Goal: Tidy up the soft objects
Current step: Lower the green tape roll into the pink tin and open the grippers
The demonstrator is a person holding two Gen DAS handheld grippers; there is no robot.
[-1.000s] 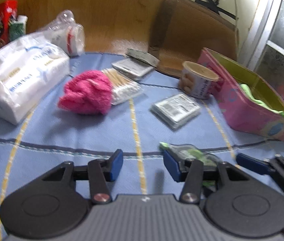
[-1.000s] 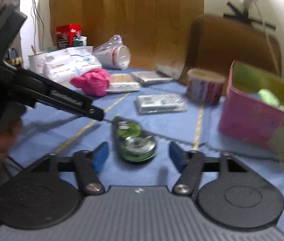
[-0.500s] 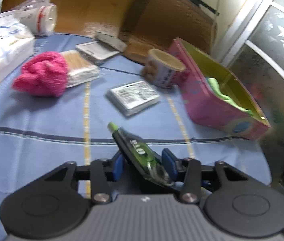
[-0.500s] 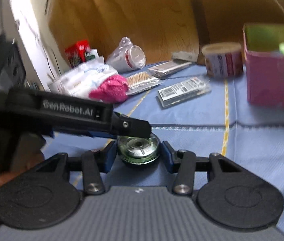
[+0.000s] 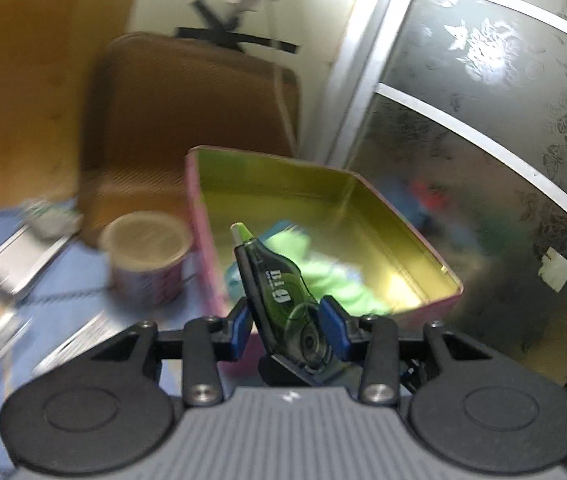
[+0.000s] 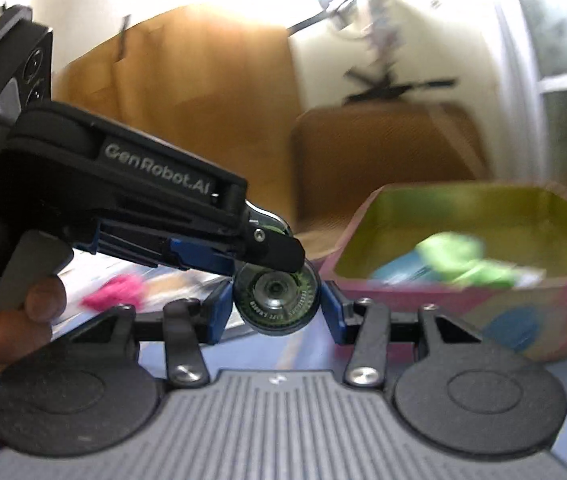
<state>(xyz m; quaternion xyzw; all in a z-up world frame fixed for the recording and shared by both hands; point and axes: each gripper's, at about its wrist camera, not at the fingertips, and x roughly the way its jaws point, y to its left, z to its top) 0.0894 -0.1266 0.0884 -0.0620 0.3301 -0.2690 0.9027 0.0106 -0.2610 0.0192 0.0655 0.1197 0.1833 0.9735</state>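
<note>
Correction-tape dispenser [image 5: 283,300]: green, translucent, off the table, tip up and tilted away, roller end low between the blue pads; seen end-on in right wrist view [image 6: 276,294].
Left gripper [image 5: 288,322]: jaws closed onto dispenser body, pads [image 5: 333,322] touching both sides; firm hold by the look of it.
Right gripper [image 6: 276,308]: blue pads flank the dispenser's round end, very close; real clamping contact or only bracketing, cannot tell, frame blurred.
Left gripper from right wrist view [image 6: 239,248]: its finger overlaps top of dispenser; person's hand [image 6: 15,320] on the grip.
Pink tin [image 5: 203,240]: open, yellow-green inside, just beyond the held dispenser; rim also in right view [image 6: 463,292].
Tin contents: light green soft item [image 5: 331,276] plus something blue under it, on the tin floor.
Nearby: paper cup [image 5: 145,256] touching or just beside tin's left wall; flat packets [image 5: 23,256] on blue tablecloth [image 5: 83,272], blurred; pink fluffy thing [image 6: 117,290] further back on the cloth.
Step (judged): carry phase, dispenser lifted and heading for the tin; not yet over the opening as far as I can tell.
Next move needs: bring it past the near pink wall, lower over a free patch of tin floor, free it from both claws so it drops clean, not snagging.
Risk: tilted grip, may pivot on release.
</note>
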